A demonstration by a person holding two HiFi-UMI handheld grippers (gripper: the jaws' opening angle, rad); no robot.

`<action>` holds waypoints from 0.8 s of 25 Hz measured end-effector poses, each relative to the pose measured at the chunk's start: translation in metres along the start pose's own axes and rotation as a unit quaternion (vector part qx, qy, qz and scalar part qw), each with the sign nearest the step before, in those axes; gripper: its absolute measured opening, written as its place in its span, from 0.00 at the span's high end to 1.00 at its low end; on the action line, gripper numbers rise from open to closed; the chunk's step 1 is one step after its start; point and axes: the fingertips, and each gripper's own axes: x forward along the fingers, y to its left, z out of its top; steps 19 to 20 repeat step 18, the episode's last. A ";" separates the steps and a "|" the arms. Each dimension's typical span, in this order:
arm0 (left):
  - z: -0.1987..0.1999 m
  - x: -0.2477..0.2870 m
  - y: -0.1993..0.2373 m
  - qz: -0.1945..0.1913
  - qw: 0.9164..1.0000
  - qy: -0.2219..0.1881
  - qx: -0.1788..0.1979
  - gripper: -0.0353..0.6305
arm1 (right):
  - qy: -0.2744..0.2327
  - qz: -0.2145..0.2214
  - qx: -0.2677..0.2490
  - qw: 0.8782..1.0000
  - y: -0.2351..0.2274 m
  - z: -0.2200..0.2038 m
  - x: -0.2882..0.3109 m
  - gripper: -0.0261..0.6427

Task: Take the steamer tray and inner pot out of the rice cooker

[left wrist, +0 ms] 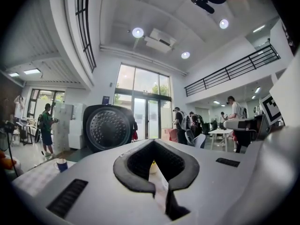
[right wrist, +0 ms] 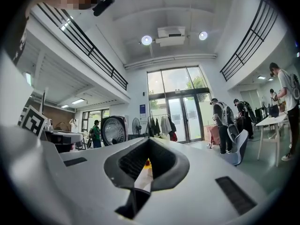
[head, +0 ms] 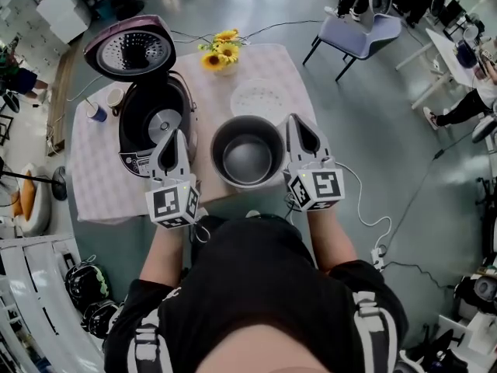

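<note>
Ahead of your left gripper (head: 178, 140) and off to its left, a blue cup (head: 96, 113) stands on the checked tablecloth (head: 97, 181), with a paler cup (head: 116, 98) just beside it. Sunflowers (head: 220, 53) sit at the cloth's far edge, ahead of both grippers. Beyond your right gripper (head: 300, 127) (well clear of the cloth) stands a lilac chair (head: 359, 33). A white cable (head: 371, 222) trails over the floor on that gripper's right.
</note>
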 end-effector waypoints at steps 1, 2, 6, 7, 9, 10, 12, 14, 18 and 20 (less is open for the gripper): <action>0.001 0.000 -0.002 -0.002 1.000 -0.003 0.001 0.94 | 0.000 0.000 -0.001 1.000 -0.001 0.000 -0.002 0.96; 0.002 -0.001 -0.005 -0.004 1.000 -0.005 0.002 0.94 | -0.001 -0.001 -0.002 1.000 -0.002 0.001 -0.003 0.96; 0.000 -0.001 -0.012 -0.009 1.000 -0.005 0.005 0.94 | -0.002 -0.003 -0.007 1.000 -0.001 0.001 -0.007 0.96; 0.000 -0.002 -0.013 -0.010 1.000 -0.005 0.006 0.94 | -0.002 -0.003 -0.008 1.000 -0.001 0.000 -0.008 0.96; 0.000 -0.003 -0.016 -0.012 1.000 -0.005 0.008 0.94 | 0.001 -0.003 -0.009 1.000 -0.001 -0.001 -0.009 0.96; 0.001 -0.003 -0.017 -0.013 1.000 -0.005 0.009 0.94 | 0.002 -0.003 -0.009 1.000 -0.001 -0.001 -0.010 0.96; 0.001 -0.003 -0.019 -0.015 1.000 -0.005 0.009 0.94 | 0.003 -0.002 -0.009 1.000 -0.002 -0.001 -0.010 0.96; 0.000 -0.002 -0.020 -0.017 1.000 -0.004 0.003 0.94 | 0.004 -0.002 -0.009 1.000 -0.003 -0.003 -0.010 0.96; -0.009 0.002 -0.020 -0.020 1.000 0.003 -0.020 0.94 | 0.007 -0.002 -0.006 1.000 -0.005 -0.007 -0.010 0.96; -0.009 0.002 -0.020 -0.020 1.000 0.003 -0.020 0.94 | 0.007 -0.002 -0.006 1.000 -0.005 -0.007 -0.010 0.96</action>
